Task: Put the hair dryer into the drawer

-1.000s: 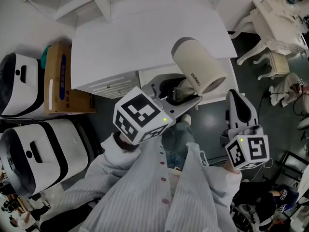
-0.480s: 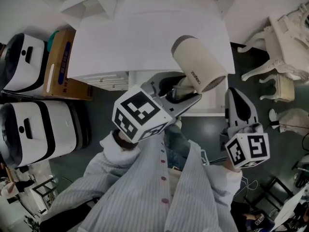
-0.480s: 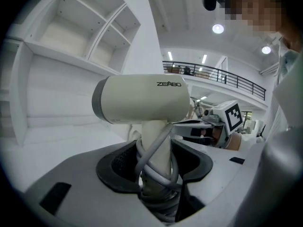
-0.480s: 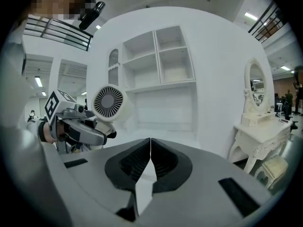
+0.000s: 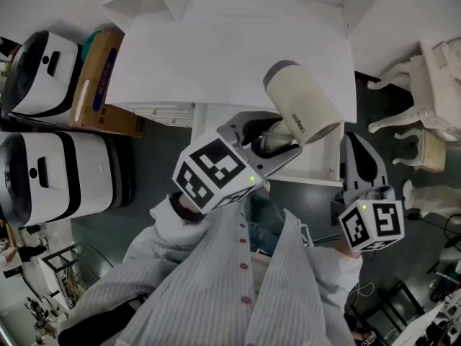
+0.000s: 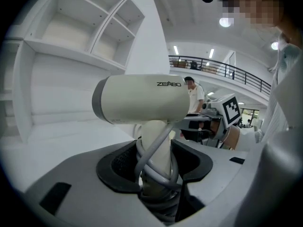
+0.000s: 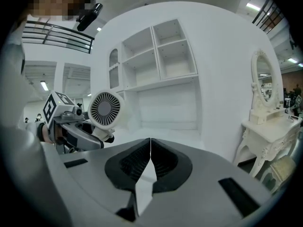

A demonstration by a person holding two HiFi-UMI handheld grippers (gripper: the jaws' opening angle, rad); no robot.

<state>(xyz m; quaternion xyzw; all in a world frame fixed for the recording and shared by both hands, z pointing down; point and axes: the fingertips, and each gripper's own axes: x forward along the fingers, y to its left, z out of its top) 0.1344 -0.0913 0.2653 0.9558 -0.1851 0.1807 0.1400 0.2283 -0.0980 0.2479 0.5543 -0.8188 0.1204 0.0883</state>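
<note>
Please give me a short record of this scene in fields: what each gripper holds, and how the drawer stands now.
left gripper: shut on handle of cream plastic hair dryer, grey cord wound round handle
right gripper: shut, empty
white drawer: open, hair dryer not yet inside

Hair dryer (image 5: 302,110) above drawer (image 5: 311,181)

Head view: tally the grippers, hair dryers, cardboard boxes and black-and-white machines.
Grippers: 2, left gripper and right gripper
Hair dryer: 1
Cardboard box: 1
Black-and-white machines: 2
Total: 6
</note>
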